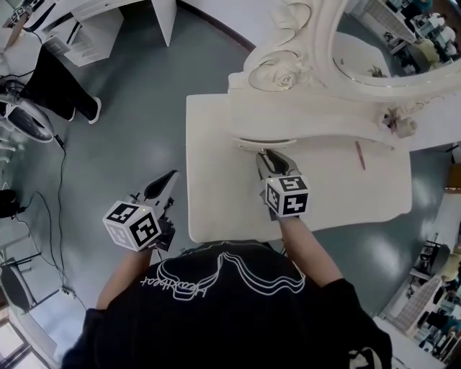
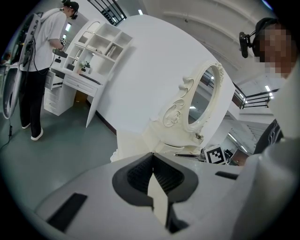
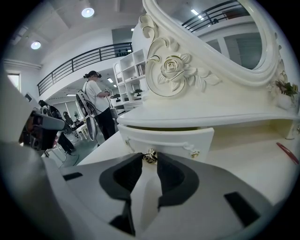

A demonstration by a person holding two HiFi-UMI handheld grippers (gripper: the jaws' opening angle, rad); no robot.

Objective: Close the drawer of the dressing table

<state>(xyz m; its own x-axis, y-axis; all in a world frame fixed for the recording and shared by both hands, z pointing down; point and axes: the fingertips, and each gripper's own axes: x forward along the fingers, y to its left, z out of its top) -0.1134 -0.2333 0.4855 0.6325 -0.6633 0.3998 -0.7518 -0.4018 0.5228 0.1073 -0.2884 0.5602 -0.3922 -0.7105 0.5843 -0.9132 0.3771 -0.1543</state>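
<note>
While my right gripper clenches its jaws on the small brass knob of the cream wooden drawer, which stands slightly out over the cream bench, my left gripper hangs beside the bench with its jaws pressed together, empty.

1. A large hall, seemingly a lab or studio: grey floor, ceiling spotlights, a railed mezzanine
2. White furniture stands about (a dressing table, a shelved desk), cables trailing between
</note>
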